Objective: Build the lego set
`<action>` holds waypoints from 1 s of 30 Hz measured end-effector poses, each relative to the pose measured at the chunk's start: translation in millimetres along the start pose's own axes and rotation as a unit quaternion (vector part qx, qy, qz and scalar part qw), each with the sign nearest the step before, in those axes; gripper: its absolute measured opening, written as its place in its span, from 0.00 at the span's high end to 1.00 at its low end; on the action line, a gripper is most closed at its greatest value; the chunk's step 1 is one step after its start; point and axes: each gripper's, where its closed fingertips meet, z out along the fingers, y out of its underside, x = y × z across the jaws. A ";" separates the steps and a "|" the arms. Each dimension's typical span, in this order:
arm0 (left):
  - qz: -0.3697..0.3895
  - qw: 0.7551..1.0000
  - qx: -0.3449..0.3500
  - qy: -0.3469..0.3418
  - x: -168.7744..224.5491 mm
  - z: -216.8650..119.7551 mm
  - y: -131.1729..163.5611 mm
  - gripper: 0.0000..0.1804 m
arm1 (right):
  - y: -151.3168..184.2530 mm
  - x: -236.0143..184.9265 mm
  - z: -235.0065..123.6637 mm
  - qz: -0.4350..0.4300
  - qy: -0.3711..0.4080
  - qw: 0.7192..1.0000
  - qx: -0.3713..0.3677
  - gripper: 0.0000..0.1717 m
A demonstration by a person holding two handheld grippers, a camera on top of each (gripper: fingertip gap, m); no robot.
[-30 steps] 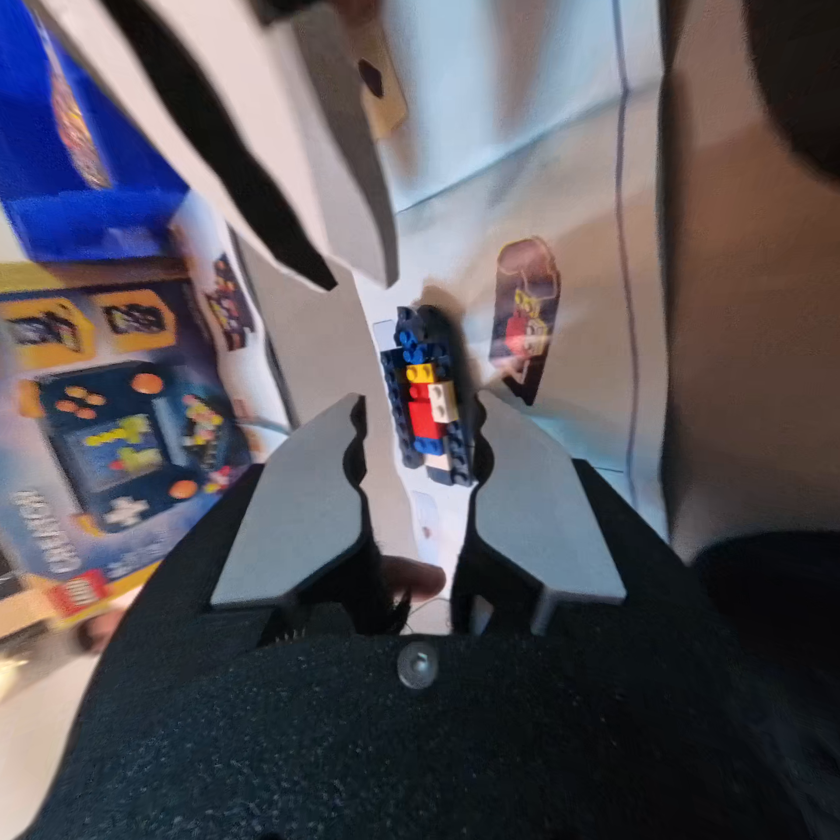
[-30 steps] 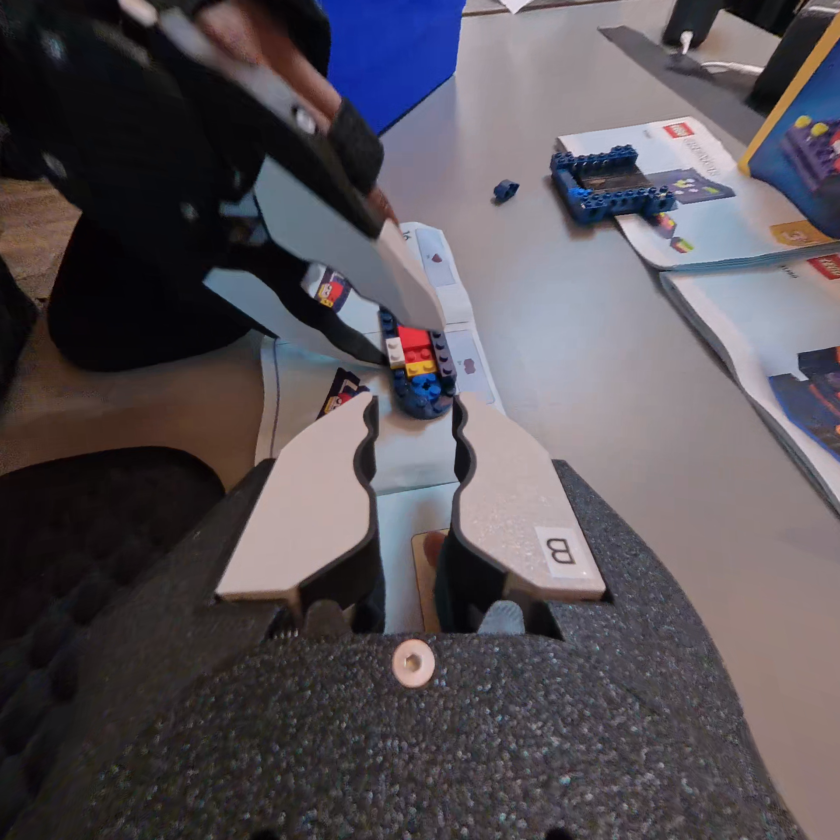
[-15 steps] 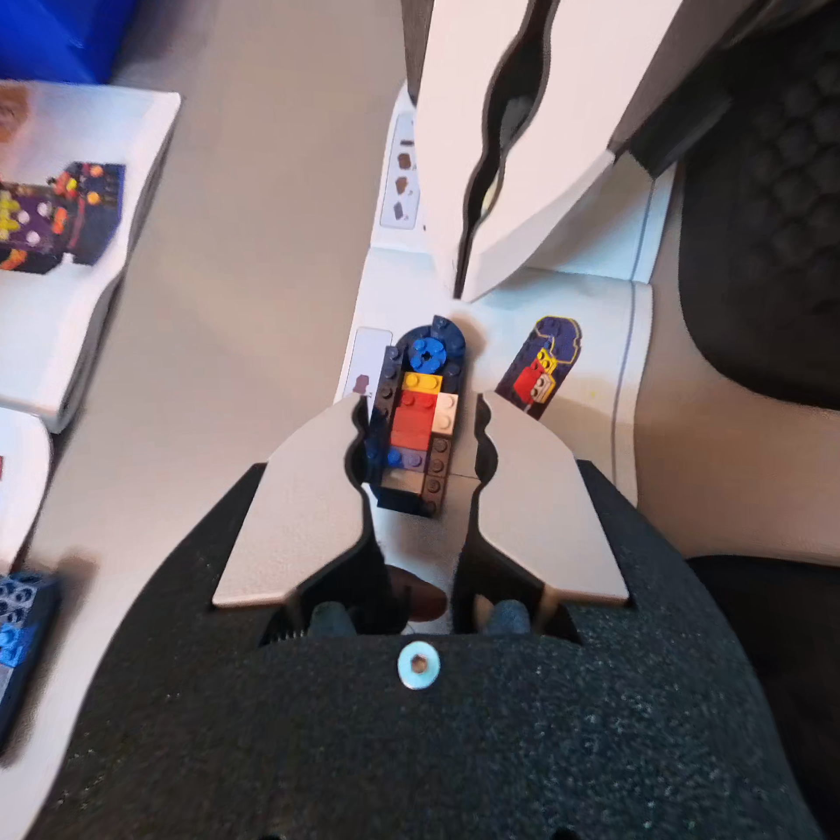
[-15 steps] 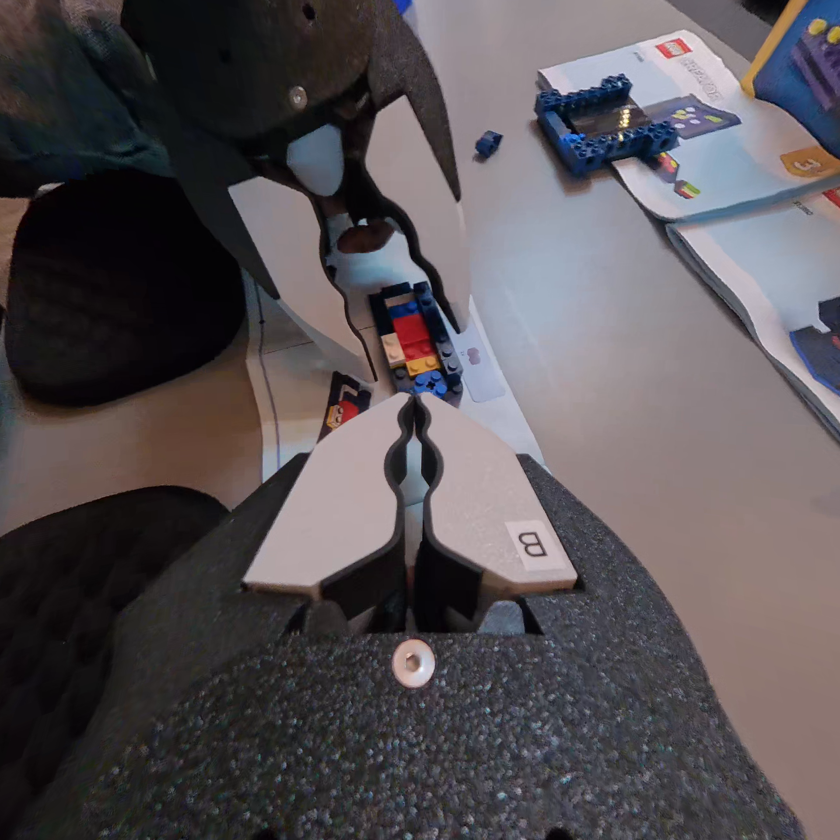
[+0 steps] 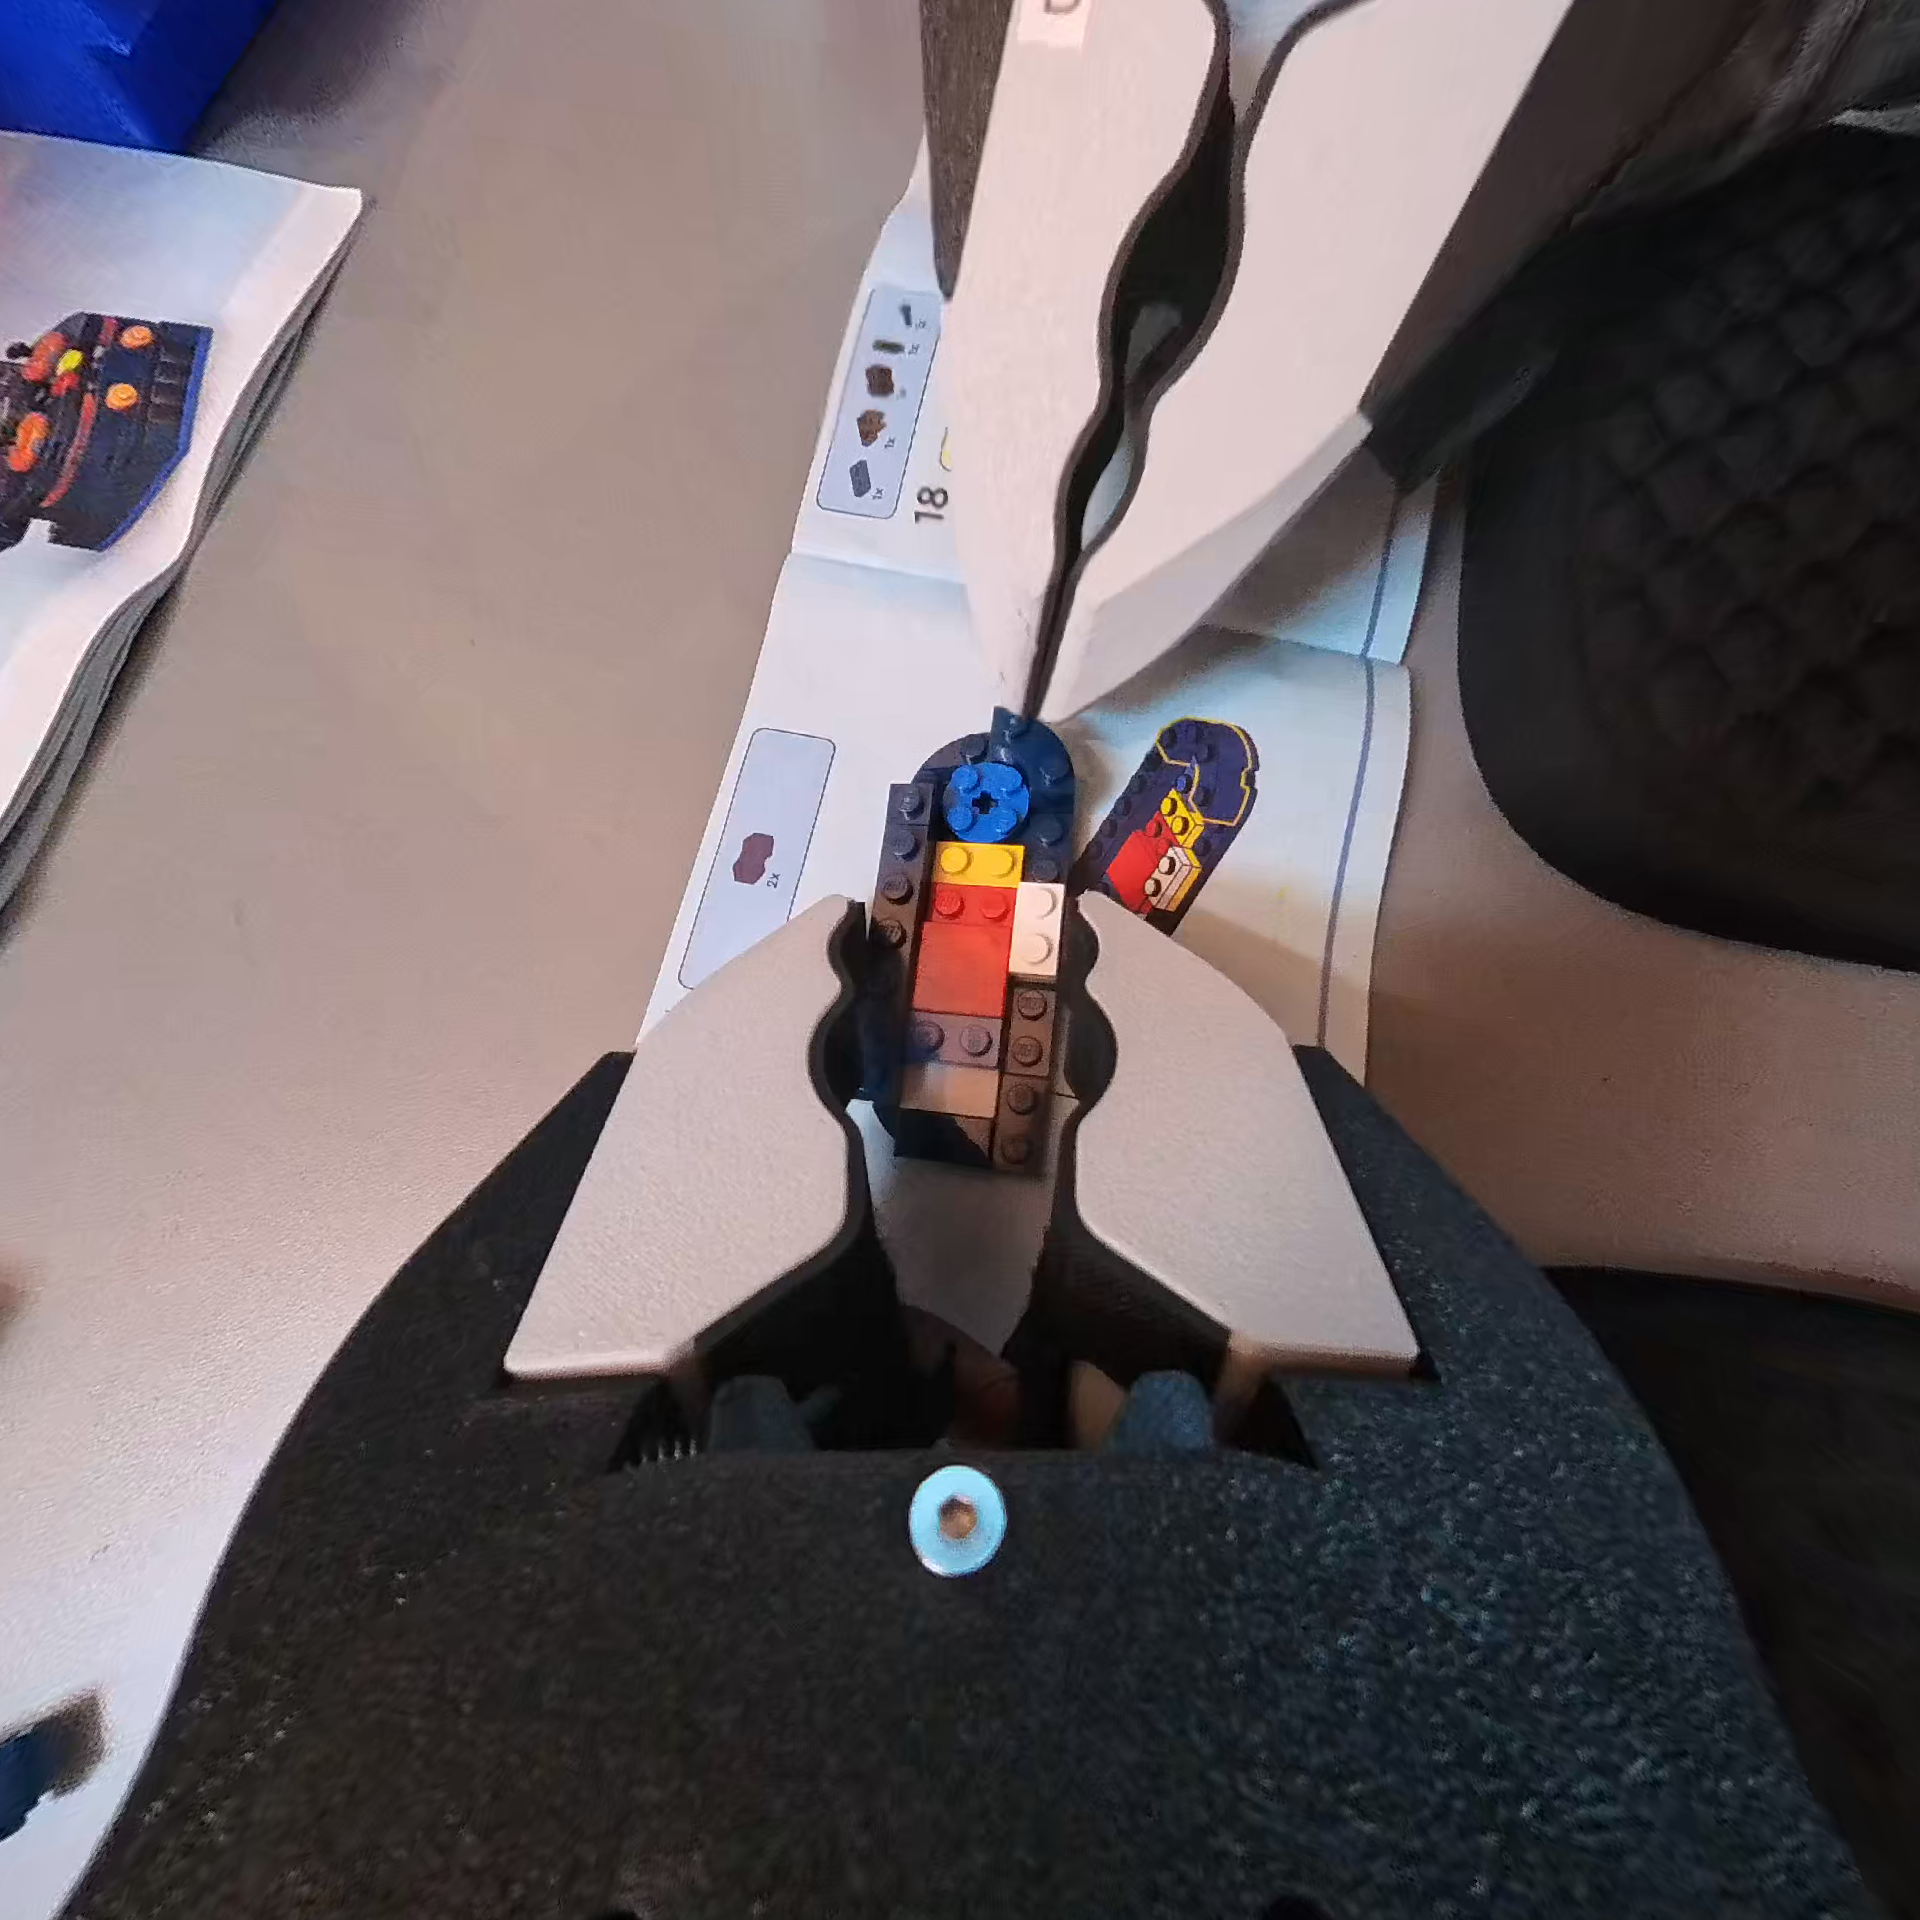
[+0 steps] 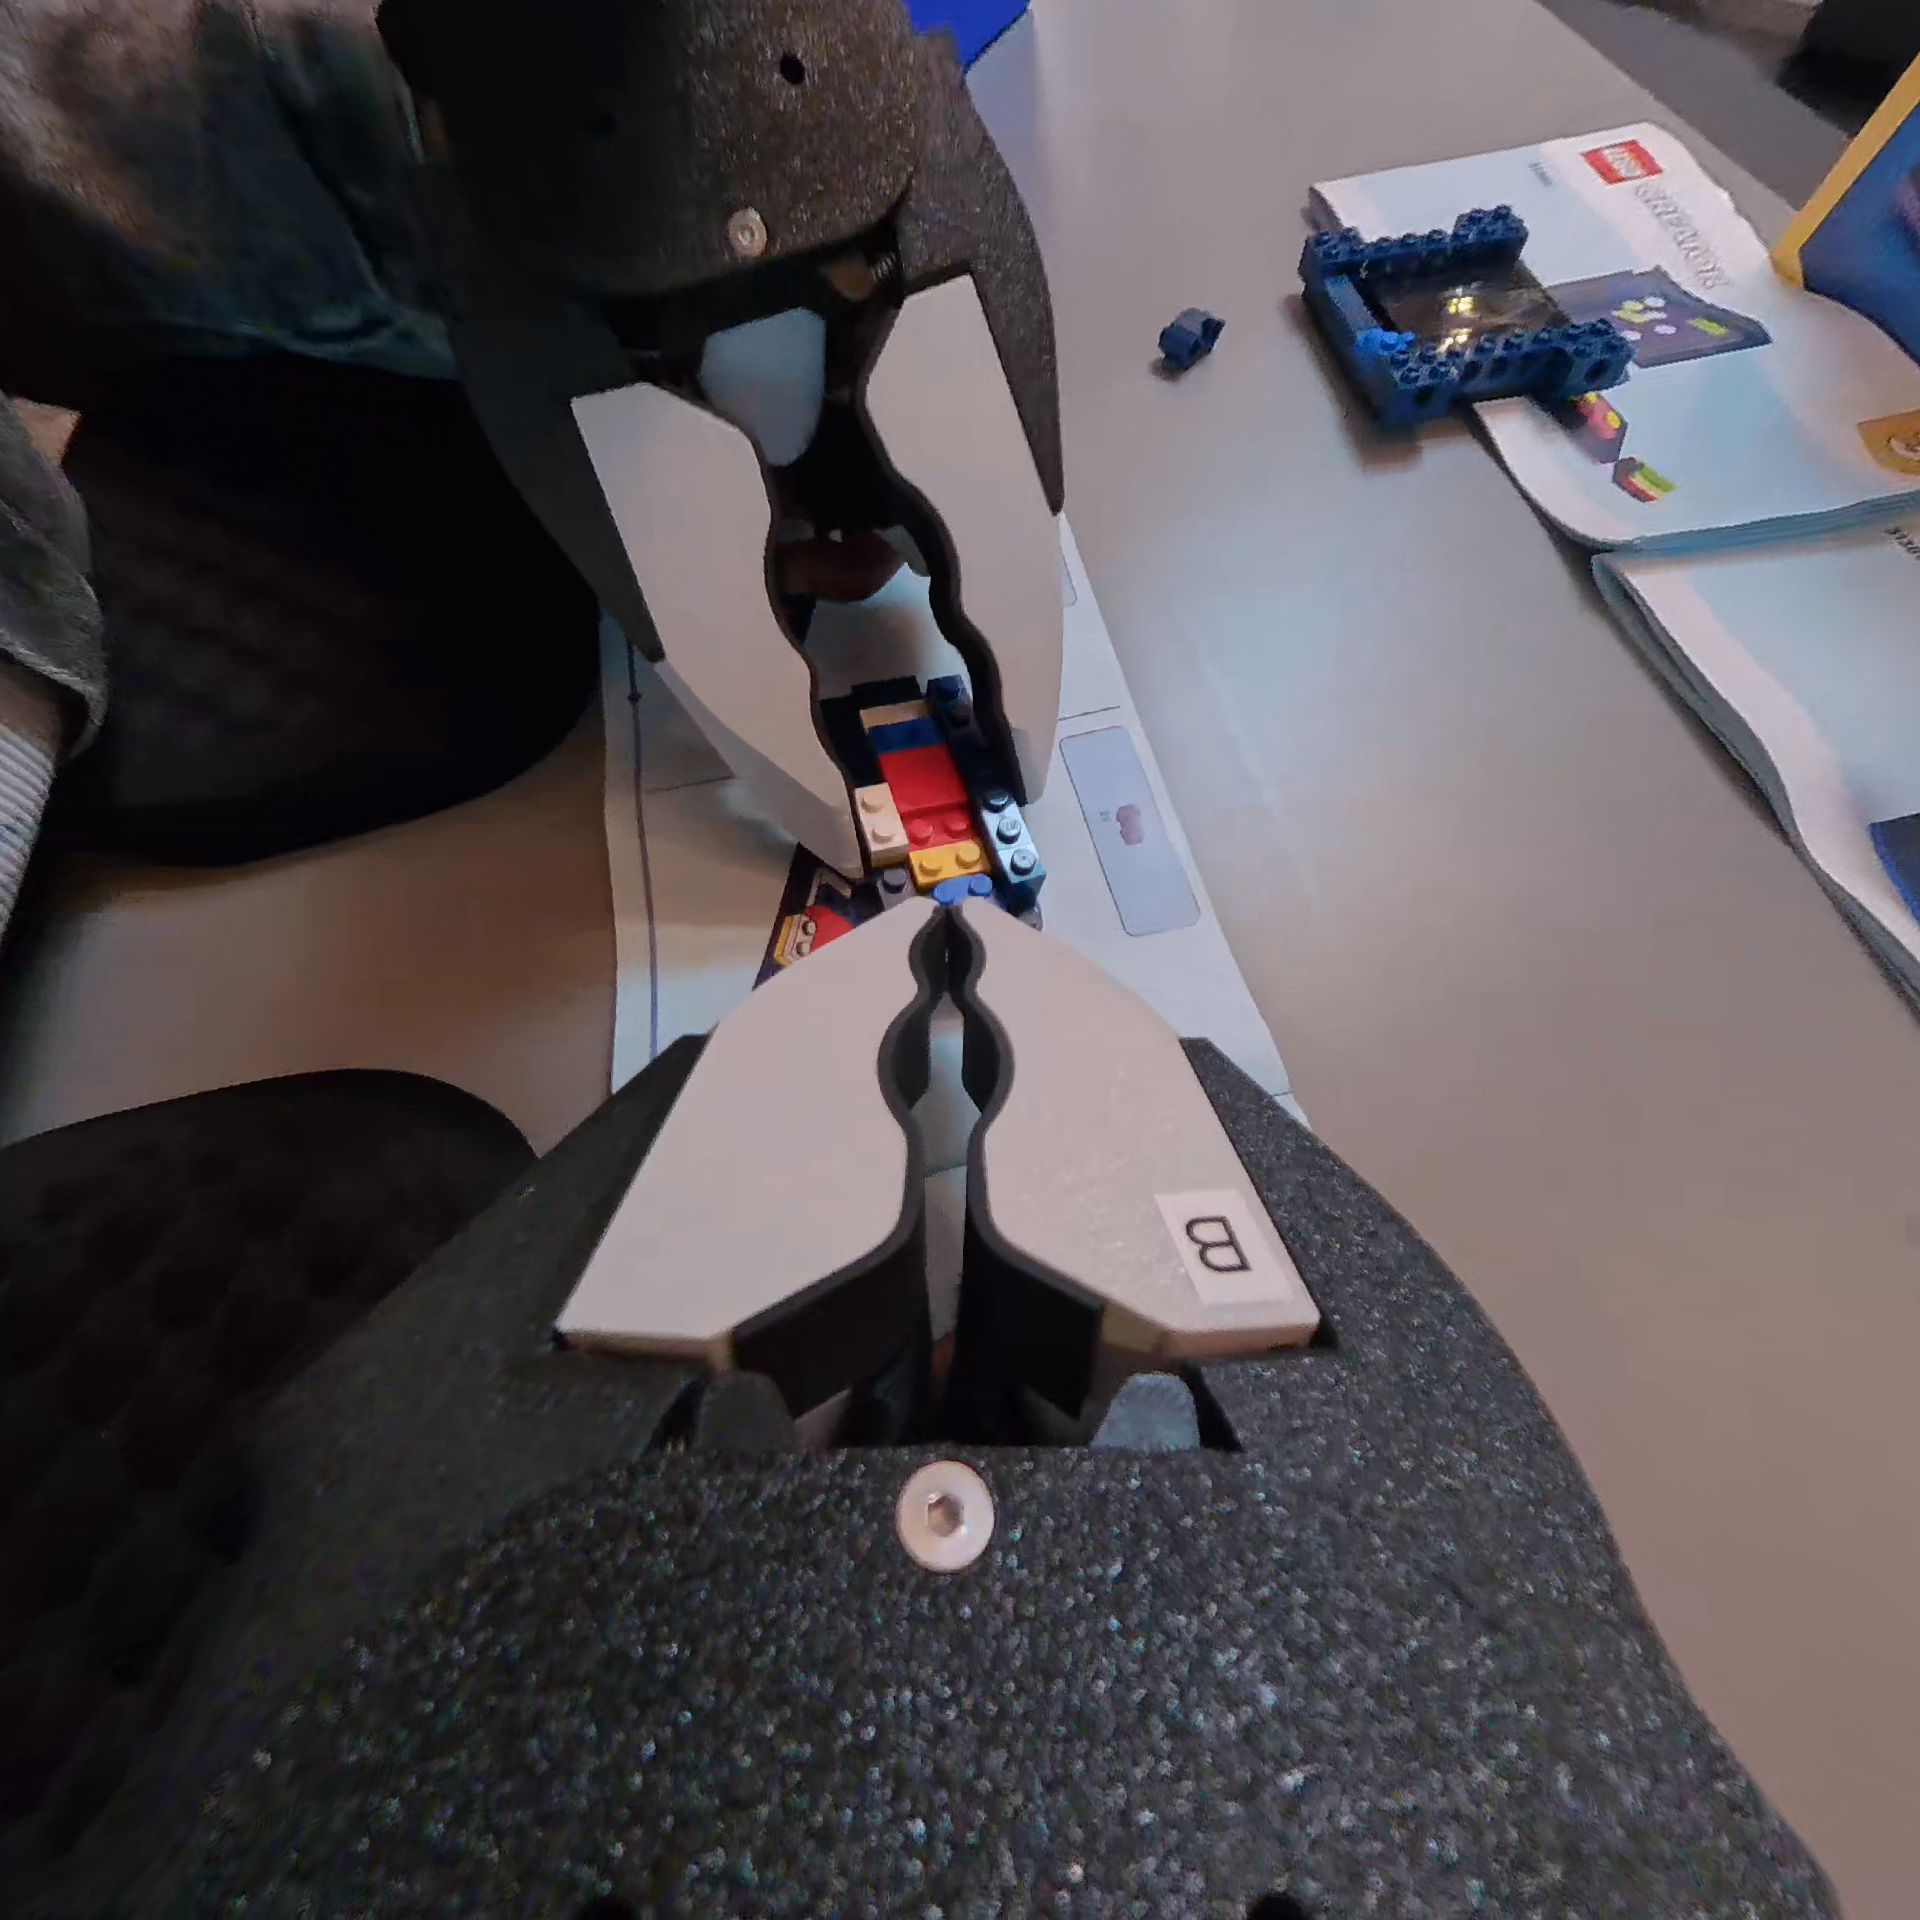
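Left tongs [image 5: 961,925] clamp the long sides of a small brick model [image 5: 971,935] lying on an open booklet [image 5: 831,644]. Right tongs [image 6: 945,920] are closed empty, tips at its rounded end. Light, rigid, likely snaps apart; hold the sides.

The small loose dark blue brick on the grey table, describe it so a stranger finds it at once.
On the grey table, find the blue brick frame resting on the white instruction booklet. Left of it, the small dark blue brick lies alone on bare tabletop, joined to nothing.
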 end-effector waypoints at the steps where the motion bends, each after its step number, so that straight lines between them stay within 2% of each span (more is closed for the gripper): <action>1: 0.000 1.000 0.002 0.001 0.1 0.0 0.0 0.80 | 0.8 0.3 0.5 -0.003 0.005 1.000 -0.003 1.00; 8: 0.016 1.000 0.012 -0.002 1.1 0.1 0.5 0.81 | 5.9 -2.2 6.1 -0.024 0.013 0.999 -0.027 1.00; 25: 0.017 1.000 0.013 -0.002 1.1 0.6 0.2 0.81 | 7.4 1.7 8.0 -0.142 0.116 0.982 -0.041 1.00; 30: 0.019 1.000 0.012 -0.004 1.0 0.6 0.0 0.81 | 7.3 1.8 8.0 -0.147 0.120 0.981 -0.036 0.99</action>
